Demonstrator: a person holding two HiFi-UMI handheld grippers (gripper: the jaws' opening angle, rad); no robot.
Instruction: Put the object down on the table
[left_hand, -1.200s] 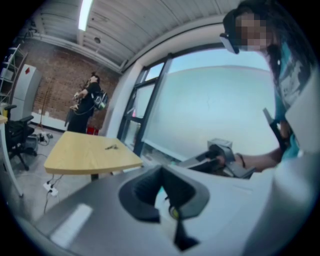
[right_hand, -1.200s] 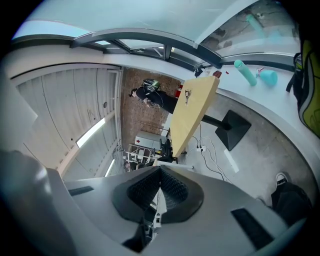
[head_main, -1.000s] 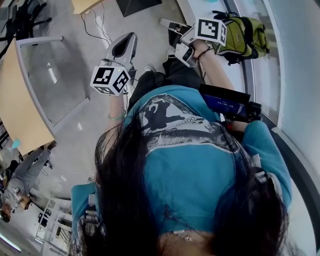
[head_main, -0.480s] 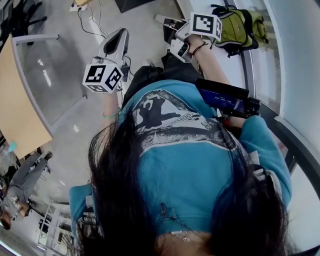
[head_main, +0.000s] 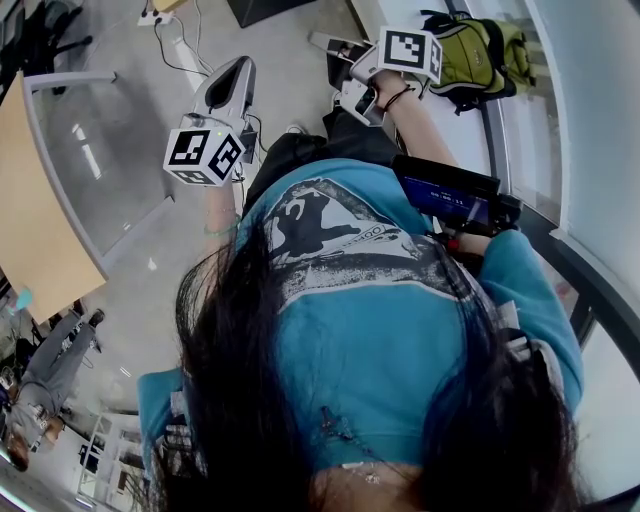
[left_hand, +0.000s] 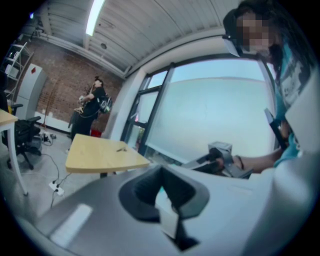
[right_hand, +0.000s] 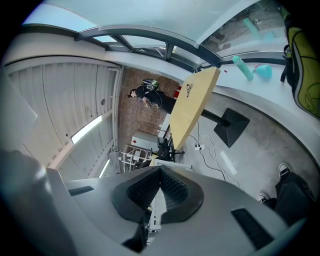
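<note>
Neither gripper holds anything. In the head view my left gripper (head_main: 238, 70) is raised over the grey floor, its marker cube (head_main: 204, 155) nearest to me. My right gripper (head_main: 326, 42) is held out further right, close to the green backpack (head_main: 482, 55). Each gripper's own view shows its dark ribbed jaws meeting in a closed V with nothing between: left gripper (left_hand: 160, 173), right gripper (right_hand: 160, 171). A light wooden table (left_hand: 100, 155) stands ahead of the left gripper; I see the wooden table (right_hand: 192, 107) tilted in the right gripper view too.
A wooden table (head_main: 30, 220) edges the head view's left. A person in dark clothes (left_hand: 92, 107) stands by the brick wall. A teal bottle (right_hand: 243, 68) lies on a pale ledge. Cables (head_main: 185, 45) and a black table base (right_hand: 231, 126) are on the floor.
Both grippers have shifted a little up and to the left in the head view, then held still. Their jaws stay closed.
</note>
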